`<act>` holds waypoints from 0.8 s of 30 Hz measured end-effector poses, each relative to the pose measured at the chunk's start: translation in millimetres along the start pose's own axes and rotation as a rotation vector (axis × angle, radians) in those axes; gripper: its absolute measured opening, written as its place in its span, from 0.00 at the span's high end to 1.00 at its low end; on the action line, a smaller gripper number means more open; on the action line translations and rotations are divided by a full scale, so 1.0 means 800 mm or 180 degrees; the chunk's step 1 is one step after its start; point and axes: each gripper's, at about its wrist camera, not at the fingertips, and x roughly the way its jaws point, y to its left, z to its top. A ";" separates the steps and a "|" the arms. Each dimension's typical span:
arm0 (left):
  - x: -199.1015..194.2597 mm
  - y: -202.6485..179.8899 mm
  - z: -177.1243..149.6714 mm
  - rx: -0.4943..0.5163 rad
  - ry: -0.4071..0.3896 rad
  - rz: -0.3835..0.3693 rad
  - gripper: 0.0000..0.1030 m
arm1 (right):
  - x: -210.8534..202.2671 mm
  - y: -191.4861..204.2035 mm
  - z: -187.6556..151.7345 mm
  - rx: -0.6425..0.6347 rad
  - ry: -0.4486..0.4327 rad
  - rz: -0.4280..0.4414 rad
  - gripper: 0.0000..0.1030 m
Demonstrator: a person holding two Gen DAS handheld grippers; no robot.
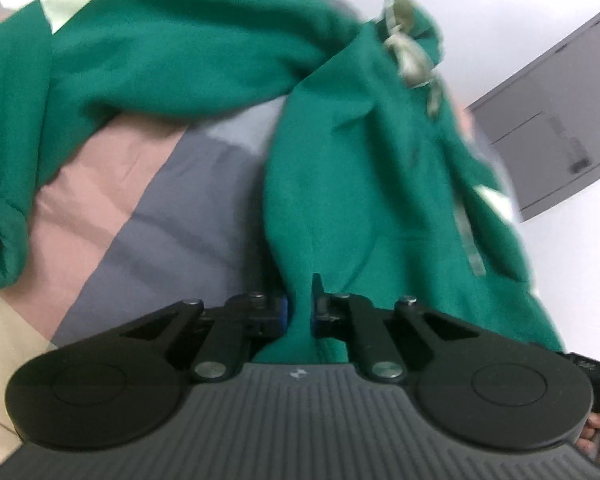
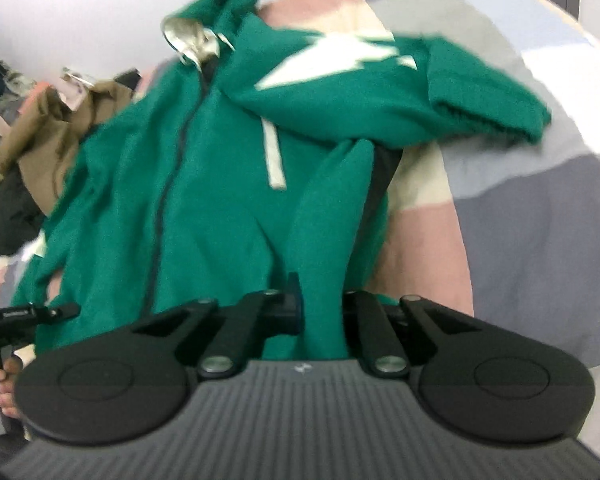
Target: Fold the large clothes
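A green zip hoodie with pale patches and a pale drawstring lies partly on the patchwork bed cover. My left gripper is shut on a fold of its green cloth near the hem. My right gripper is shut on another fold of the same hoodie. One sleeve stretches across to the left in the left wrist view. The hood lining and a sleeve lie at the far end in the right wrist view. The image is blurred by motion.
A brown garment and a dark one are piled at the left of the bed. A grey cabinet stands against the white wall. The left gripper's handle and a hand show at the left edge.
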 end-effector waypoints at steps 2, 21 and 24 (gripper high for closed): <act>-0.020 -0.002 0.001 -0.0093 -0.0050 -0.0271 0.91 | -0.024 0.001 0.004 -0.0005 -0.0082 0.0072 0.92; -0.007 0.008 -0.024 0.0140 0.0097 0.0466 0.89 | -0.014 -0.054 -0.002 0.0186 0.0545 -0.0339 0.89; -0.015 0.003 -0.022 0.0186 0.0005 0.0440 0.83 | -0.017 -0.055 0.001 0.0142 0.0532 -0.0290 0.85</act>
